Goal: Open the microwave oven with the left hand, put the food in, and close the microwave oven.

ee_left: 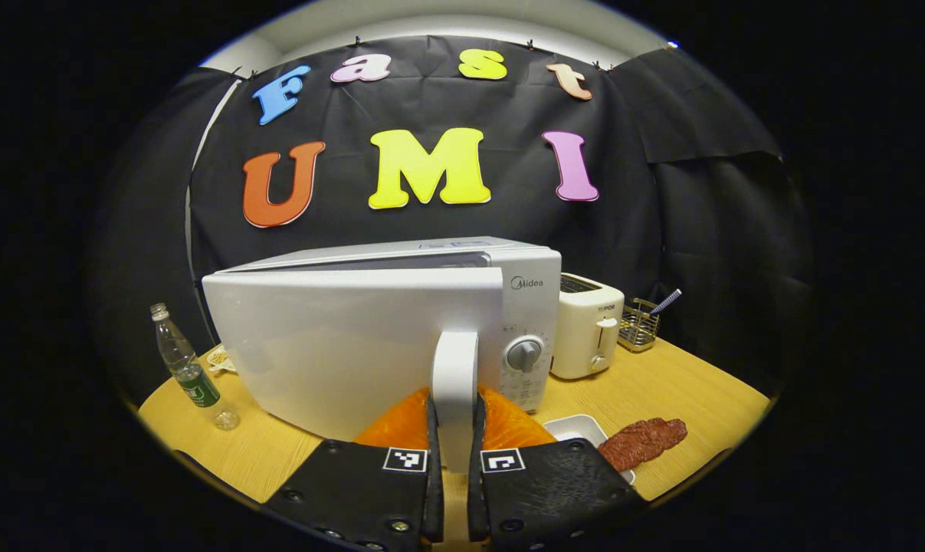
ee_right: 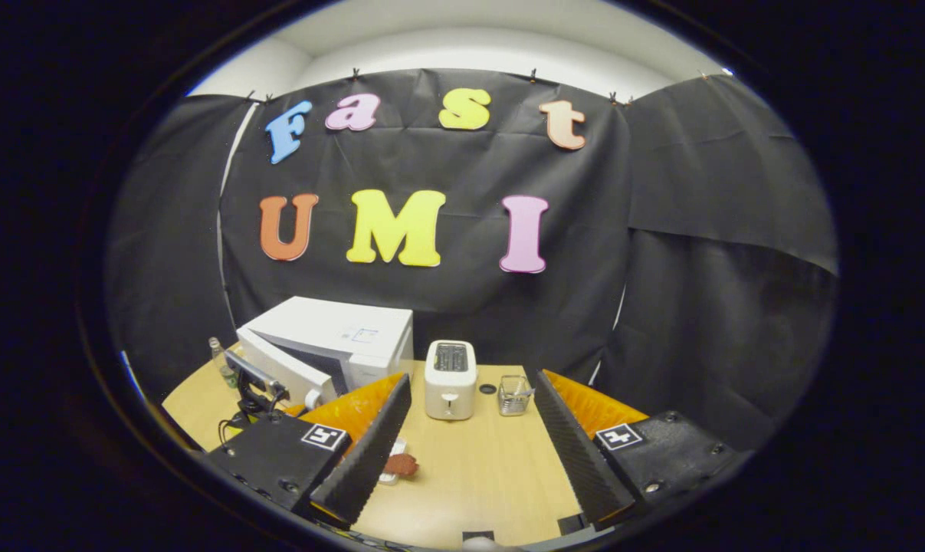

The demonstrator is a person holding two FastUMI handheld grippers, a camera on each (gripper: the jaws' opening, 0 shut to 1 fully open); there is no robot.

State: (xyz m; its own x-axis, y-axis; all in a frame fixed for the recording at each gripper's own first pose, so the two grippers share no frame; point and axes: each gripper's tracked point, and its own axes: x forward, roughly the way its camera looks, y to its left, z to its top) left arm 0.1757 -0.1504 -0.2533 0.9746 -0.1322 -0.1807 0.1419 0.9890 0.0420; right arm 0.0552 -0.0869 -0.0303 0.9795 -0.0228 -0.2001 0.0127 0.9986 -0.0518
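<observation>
Your left tongs (ee_left: 454, 448) clenched on the handle (ee_left: 454, 383) of the door (ee_left: 339, 345), door swung partly out, right tongs (ee_right: 470, 452) released above the tabletop (ee_right: 477, 475), meat (ee_left: 644, 441) near its front edge

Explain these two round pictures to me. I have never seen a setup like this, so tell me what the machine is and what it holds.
There is no robot: a person carries two hand-held grippers, each with its own camera. In the left gripper view, the left gripper is shut on the microwave door handle, with the door partly open. In the right gripper view, the right gripper is open, holding nothing, above the wooden table. On the table stand a toaster, a water bottle, a wire basket and reddish-brown food on a white tray.
</observation>
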